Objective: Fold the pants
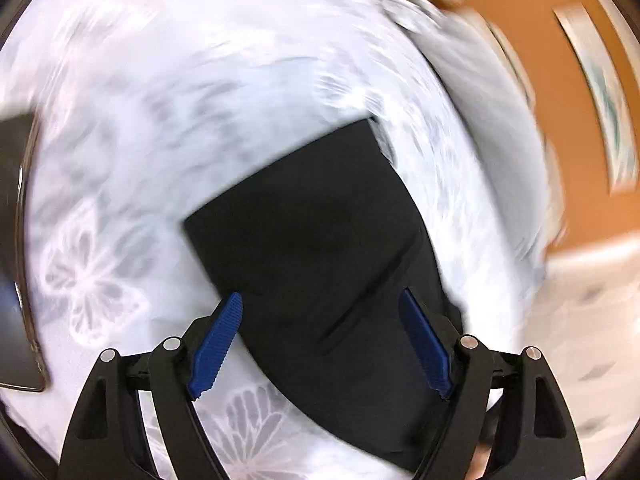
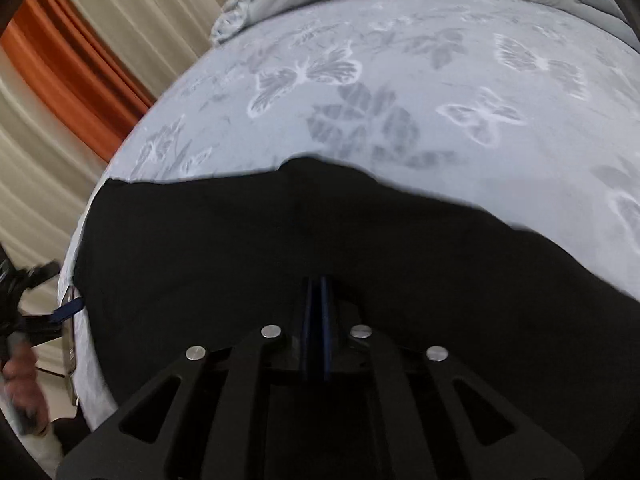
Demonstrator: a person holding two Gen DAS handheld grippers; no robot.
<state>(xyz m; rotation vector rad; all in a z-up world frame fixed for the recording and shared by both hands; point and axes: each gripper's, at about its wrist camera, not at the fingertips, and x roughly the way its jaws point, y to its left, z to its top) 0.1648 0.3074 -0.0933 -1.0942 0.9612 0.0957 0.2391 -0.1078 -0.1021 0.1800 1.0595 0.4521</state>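
Pants lie on the butterfly bedsheet; left tongs gape wide, empty; right tongs are nearly closed, their blue pads pinching the black cloth.

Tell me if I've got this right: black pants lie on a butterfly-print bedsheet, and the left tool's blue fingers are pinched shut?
Not quite. The left wrist view shows the left tool with its blue fingers spread wide apart. The black pants do lie on the butterfly-print bedsheet.

No legible text, label, brand, number or sign anywhere in either wrist view.
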